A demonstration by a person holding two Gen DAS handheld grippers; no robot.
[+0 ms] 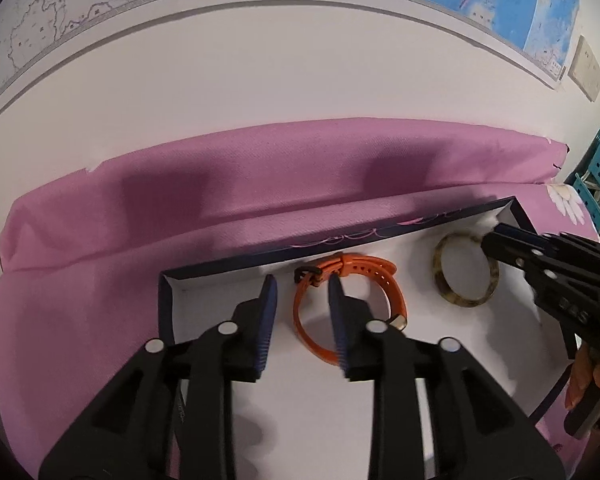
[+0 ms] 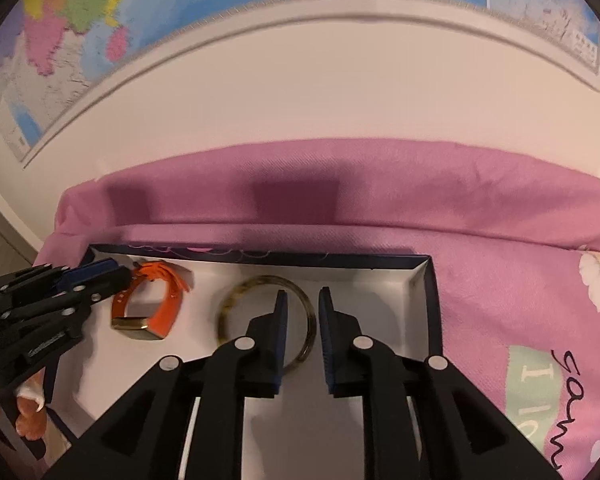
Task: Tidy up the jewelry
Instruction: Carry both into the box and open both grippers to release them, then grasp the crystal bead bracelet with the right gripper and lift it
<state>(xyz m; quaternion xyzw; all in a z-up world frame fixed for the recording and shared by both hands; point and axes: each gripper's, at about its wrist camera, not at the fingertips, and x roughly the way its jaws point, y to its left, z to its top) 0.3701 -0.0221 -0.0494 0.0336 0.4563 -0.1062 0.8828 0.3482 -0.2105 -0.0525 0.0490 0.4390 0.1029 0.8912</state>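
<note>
With both pieces already lying in the box (image 2: 428,300), the main risk is a finger snagging one on the way out and dragging it over the low wall onto the pink cloth (image 1: 100,264). The left gripper (image 1: 302,300) is narrowly open, straddling one side of the orange watch (image 1: 384,280) without pinching it. The right gripper (image 2: 303,308) is likewise parted a little around the rim of the speckled bangle (image 2: 236,296), gripping nothing.
</note>
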